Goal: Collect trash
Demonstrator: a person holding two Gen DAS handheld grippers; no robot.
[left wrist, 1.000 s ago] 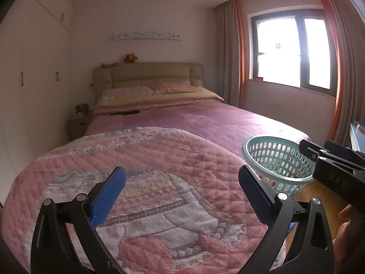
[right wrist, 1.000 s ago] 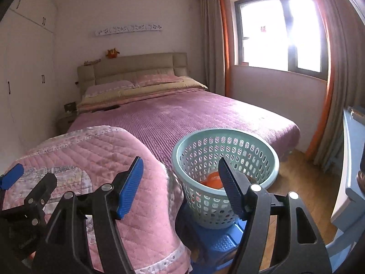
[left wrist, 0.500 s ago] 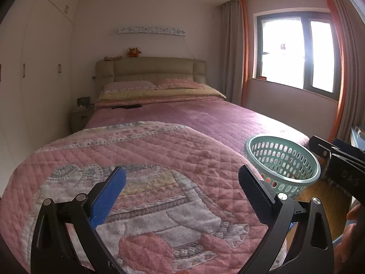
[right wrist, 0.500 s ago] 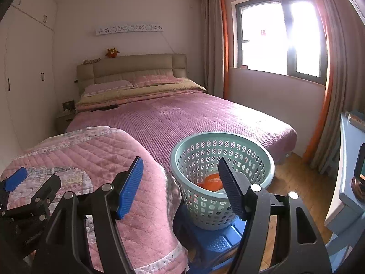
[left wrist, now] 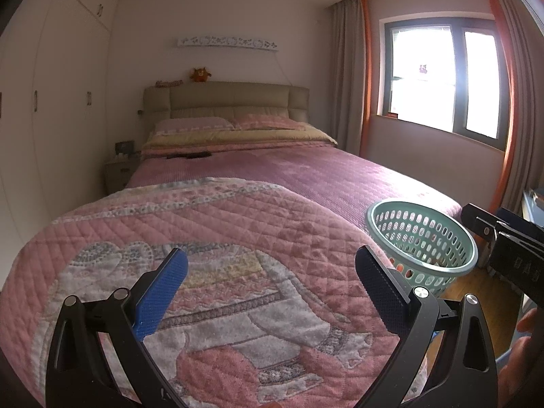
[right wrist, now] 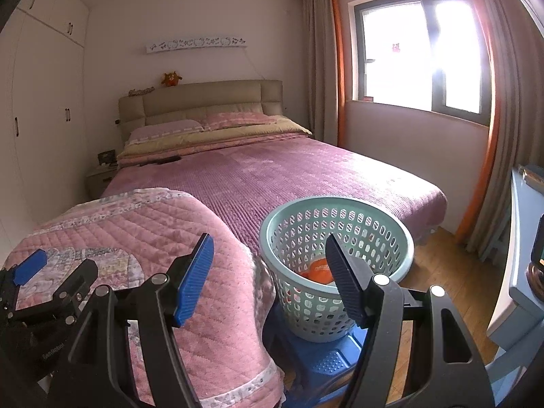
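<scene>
A pale green perforated basket (right wrist: 336, 258) stands on a blue plastic stool (right wrist: 326, 357) at the foot of the bed. An orange item (right wrist: 318, 268) lies inside it. The basket also shows in the left wrist view (left wrist: 421, 238). My right gripper (right wrist: 268, 272) is open and empty, held in front of the basket. My left gripper (left wrist: 270, 282) is open and empty above the pink quilted blanket (left wrist: 210, 272). The right gripper shows at the right edge of the left wrist view (left wrist: 503, 244). No loose trash shows on the bed.
A large bed with a purple cover (right wrist: 289, 170) fills the room. White wardrobes (left wrist: 51, 119) line the left wall, with a nightstand (left wrist: 119, 173) beside the bed. A window (right wrist: 421, 54) and curtains are on the right. A light blue table edge (right wrist: 520, 238) is at far right.
Both grippers have risen and tilted up a little, so the basket sits lower in both views. Both stay open and empty.
</scene>
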